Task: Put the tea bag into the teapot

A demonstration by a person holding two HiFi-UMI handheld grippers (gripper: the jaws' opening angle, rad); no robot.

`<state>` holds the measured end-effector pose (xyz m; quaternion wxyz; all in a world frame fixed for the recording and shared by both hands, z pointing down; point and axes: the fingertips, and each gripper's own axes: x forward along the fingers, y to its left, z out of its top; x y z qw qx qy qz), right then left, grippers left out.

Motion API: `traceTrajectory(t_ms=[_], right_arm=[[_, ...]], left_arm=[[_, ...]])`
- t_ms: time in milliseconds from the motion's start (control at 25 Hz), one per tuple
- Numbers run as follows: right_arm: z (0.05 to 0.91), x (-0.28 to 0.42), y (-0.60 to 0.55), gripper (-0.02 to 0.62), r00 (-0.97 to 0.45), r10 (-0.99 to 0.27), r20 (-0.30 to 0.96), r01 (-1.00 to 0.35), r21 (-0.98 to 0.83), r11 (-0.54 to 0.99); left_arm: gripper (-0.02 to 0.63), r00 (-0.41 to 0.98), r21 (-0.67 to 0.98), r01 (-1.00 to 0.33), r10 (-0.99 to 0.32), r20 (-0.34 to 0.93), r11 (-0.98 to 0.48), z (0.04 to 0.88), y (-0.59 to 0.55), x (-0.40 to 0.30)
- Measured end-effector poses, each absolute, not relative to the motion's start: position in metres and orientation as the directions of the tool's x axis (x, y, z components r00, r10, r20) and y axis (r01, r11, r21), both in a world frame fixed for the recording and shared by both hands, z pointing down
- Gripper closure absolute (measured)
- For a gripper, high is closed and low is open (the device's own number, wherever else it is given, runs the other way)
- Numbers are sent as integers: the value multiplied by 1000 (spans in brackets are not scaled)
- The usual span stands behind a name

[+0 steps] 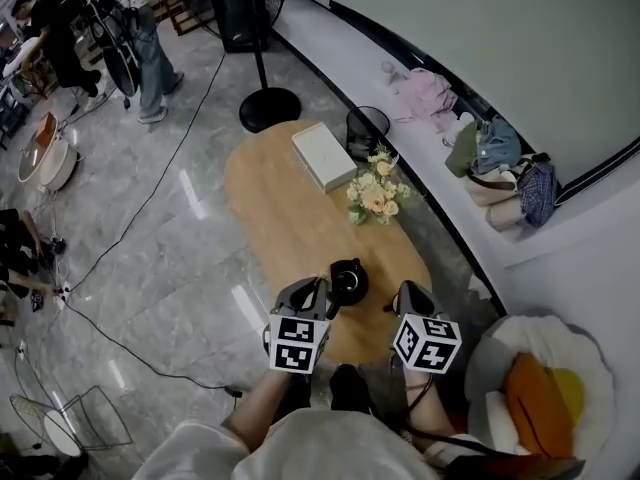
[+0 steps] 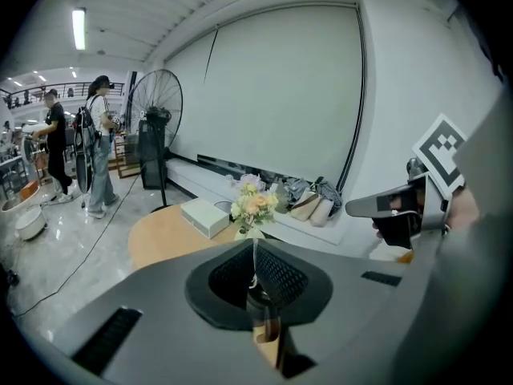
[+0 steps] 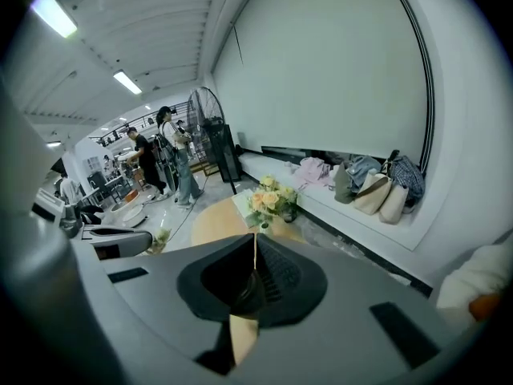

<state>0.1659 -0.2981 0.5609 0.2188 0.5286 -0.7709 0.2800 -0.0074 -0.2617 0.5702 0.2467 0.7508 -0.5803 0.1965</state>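
Note:
A black teapot with its lid on stands near the front end of the oval wooden table. My left gripper hangs just left of the teapot, and my right gripper a little to its right, both over the table's near end. In the left gripper view the left gripper has its jaws pressed together in a thin seam, with nothing between them. The right gripper looks the same in its own view, shut and empty. No tea bag shows in any view.
A vase of flowers and a white box sit further back on the table. Behind it are a wire bin and a standing fan's base. Bags lie on the ledge. A cushioned seat is at my right; people stand far left.

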Motion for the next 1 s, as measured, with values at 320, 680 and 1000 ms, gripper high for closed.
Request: traceTrajectory(t_ms=[320, 680, 1000], right_arm=[[613, 172, -266, 560, -328, -625, 708, -944, -222, 243], [637, 175, -251, 560, -315, -600, 735, -949, -229, 217], [651, 179, -270, 560, -294, -620, 727, -956, -215, 201]], left_arm=[[589, 247, 150, -969, -716, 653, -198, 619, -236, -8], [589, 284, 163, -958, -679, 677, -237, 636, -225, 4], [589, 329, 168, -941, -680, 655, -294, 645, -253, 23]])
